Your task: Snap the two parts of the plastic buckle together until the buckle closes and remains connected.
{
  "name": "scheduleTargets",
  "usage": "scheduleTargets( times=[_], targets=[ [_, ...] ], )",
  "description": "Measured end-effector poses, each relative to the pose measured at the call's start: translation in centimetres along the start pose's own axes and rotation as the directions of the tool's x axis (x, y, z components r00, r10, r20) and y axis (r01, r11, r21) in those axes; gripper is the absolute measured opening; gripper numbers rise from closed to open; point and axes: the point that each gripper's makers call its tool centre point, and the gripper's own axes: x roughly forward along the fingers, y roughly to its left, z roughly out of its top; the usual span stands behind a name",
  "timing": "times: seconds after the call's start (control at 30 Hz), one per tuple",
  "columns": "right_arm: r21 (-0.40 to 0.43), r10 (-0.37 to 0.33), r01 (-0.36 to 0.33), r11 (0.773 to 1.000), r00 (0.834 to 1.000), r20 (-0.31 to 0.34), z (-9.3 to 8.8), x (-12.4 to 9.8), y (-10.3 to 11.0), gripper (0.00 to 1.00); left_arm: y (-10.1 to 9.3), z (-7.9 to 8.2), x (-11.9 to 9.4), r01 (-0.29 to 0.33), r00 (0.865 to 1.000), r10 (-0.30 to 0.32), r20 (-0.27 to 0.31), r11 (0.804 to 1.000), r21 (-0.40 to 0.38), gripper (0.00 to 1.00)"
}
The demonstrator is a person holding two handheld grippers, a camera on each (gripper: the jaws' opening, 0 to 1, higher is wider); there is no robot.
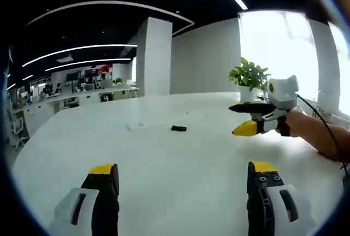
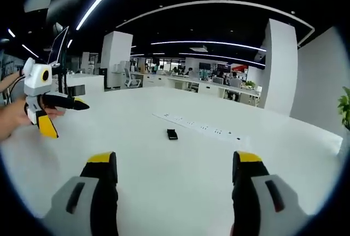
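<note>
The left gripper, with its black jaws and yellow tips, is wide open and holds nothing. The right gripper looks the same: jaws far apart, nothing between them. Both hang over the big white round table, and each one can be seen from the other's side, held up in a hand.

Farther out, alone on the table top, lies a small black plastic buckle. It is well apart from both grippers. It is too small to tell whether it is one piece or two, or if it is already shut.

Near it is a long white strip set flat in the table. A green plant in a white pot stands at the far edge.

I think the job has not begun. To do it well, both grippers should come down slowly toward the buckle, one from each end, and pinch the sides, so the two parts can slide straight together.
</note>
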Motion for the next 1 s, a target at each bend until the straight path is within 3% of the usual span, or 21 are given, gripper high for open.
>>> scheduleTargets(
  times=[0.37, 0.6, 0.73, 1.0],
  targets=[
    [0.008, 0.005, -0.005, 1.0, 1.0, 0.015, 0.1, -1.8, 0.7, 0.88, -1.0, 0.1, 0.0, 0.031, 0.999, -0.031, 0.009, 0.999, 0.026, 0.99],
    [0.008, 0.004, -0.004, 1.0, 1.0, 0.016, -0.1, -2.5, 0.8, 0.9, 0.1, 0.0, 0.3, -0.002, 1.0, 0.002, 0.003, 1.0, 0.013, 0.99],
    [0.007, 0.009, -0.009, 1.0, 1.0, 0.017, -0.3, -3.3, 1.2, 0.9, 0.1, 0.2, 0.1, -0.005, 1.0, 0.004, 0.018, 1.0, 0.005, 0.99],
    [0.014, 0.021, -0.021, 1.0, 1.0, 0.008, -0.8, -5.1, 2.2, 0.9, -0.3, -0.4, 0.3, -0.014, 1.0, 0.015, -0.012, 0.999, 0.038, 0.99]
  ],
)
